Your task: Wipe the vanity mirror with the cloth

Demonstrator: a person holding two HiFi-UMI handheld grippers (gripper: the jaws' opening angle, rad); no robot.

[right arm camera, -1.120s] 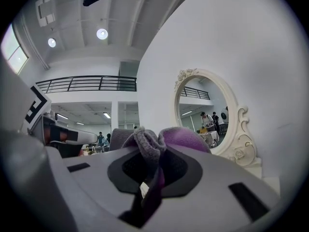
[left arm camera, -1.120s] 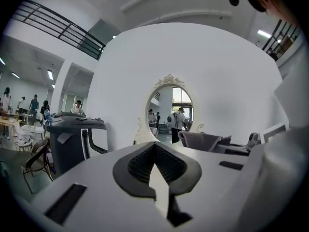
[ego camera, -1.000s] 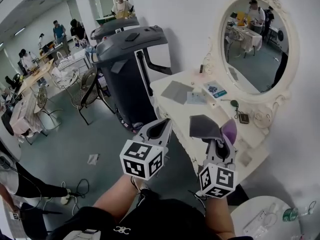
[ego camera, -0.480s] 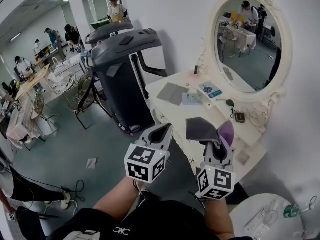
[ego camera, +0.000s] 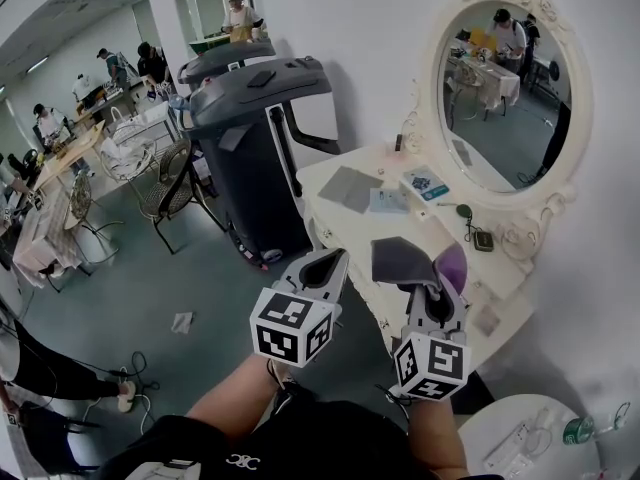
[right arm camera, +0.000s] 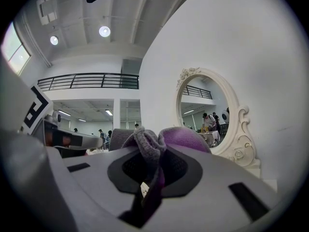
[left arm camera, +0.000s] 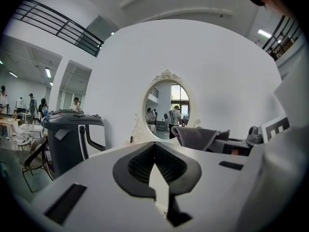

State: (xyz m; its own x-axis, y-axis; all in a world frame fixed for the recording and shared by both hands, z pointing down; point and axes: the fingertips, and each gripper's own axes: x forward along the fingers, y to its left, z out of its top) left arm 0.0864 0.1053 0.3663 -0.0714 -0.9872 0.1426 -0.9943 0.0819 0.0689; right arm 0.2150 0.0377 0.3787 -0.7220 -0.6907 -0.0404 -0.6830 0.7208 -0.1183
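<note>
nearest, the left tool [ego camera: 325, 264] is held over open floor [ego camera: 200, 268] just off the counter's front edge, its jaws together with nothing between them. beside it the right tool [ego camera: 437, 288] sits above that edge, jaws clamped on the grey and purple cloth [ego camera: 405, 258], which bunches up from the tips. the white counter [ego camera: 440, 230] beyond carries a grey sheet [ego camera: 350, 187], a blue-topped card [ego camera: 426, 182] and a small dark thing [ego camera: 485, 239] near its back. the oval mirror [ego camera: 510, 88] stands at the back against the wall, well apart from the cloth, with the counter top between them. a big dark grey machine [ego camera: 250, 128] crowds the counter's left end; chairs [ego camera: 165, 178] and people are farther off.
</note>
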